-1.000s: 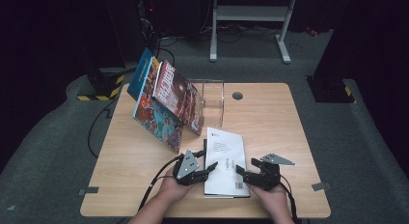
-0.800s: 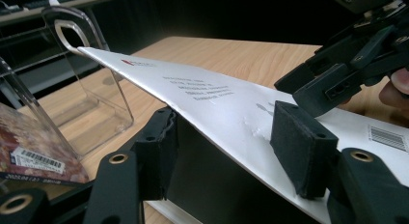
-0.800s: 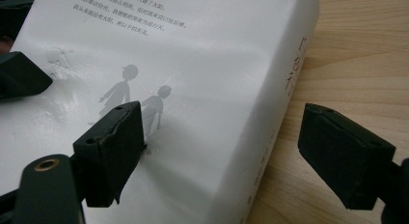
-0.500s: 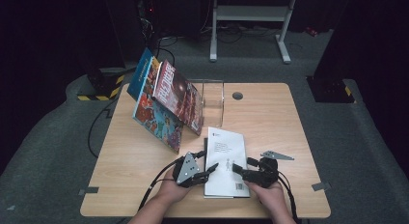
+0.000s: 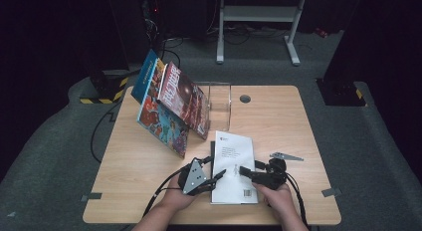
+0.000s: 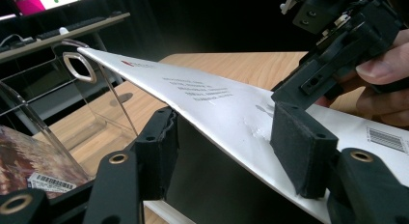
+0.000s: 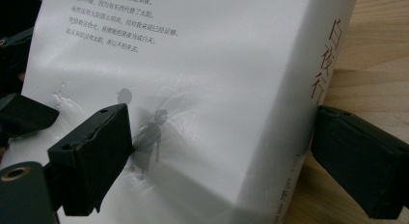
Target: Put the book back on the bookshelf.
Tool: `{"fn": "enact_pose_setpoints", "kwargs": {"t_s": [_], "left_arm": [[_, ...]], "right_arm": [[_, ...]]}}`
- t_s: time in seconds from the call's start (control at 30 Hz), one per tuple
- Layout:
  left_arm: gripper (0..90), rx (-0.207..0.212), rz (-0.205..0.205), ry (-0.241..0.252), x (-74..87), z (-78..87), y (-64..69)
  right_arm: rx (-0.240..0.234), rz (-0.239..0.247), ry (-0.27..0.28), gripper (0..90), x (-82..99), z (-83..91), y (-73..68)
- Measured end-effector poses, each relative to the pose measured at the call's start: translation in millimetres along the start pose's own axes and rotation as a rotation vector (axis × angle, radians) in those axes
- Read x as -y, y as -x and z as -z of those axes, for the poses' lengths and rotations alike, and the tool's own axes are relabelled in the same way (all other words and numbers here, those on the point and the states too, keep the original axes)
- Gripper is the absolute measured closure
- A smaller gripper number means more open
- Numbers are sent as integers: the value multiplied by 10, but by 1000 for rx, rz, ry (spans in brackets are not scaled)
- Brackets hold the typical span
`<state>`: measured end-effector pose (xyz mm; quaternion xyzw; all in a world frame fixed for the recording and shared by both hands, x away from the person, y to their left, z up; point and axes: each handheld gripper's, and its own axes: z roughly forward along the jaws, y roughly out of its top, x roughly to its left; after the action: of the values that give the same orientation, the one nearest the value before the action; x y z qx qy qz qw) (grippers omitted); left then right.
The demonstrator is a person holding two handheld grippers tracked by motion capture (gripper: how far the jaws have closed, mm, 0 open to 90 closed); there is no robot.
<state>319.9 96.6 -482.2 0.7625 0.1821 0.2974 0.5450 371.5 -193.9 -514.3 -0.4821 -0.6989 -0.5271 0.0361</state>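
High view: the clear acrylic book stand (image 5: 219,104) on the desk (image 5: 278,126) props three colourful books (image 5: 169,107) against its left side. Your left tongs (image 5: 212,172) grip the white book's (image 5: 234,164) lifted cover. Your right tongs (image 5: 249,172), jaws just opening, straddle its spine edge, near centre.

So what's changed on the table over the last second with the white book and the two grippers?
The right gripper has just been opening its jaws, which now stand wide with the white book between them, one over the cover, one beside the spine. The left gripper has kept its place, one jaw under the book's raised edge and one on top. The book, the leaning books and the clear stand look unmoved.
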Motion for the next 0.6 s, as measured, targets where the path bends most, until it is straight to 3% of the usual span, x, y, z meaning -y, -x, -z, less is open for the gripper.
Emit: {"fn": "enact_pose_setpoints", "kwargs": {"t_s": [0.23, 0.6], "left_arm": [[436, -3, -15, 6, -8, 8, 11], [436, -9, -47, 28, -15, 33, 42]], "right_arm": [[-24, -5, 10, 71, -7, -7, 37], [-72, -54, 25, 69, -17, -17, 93]]}}
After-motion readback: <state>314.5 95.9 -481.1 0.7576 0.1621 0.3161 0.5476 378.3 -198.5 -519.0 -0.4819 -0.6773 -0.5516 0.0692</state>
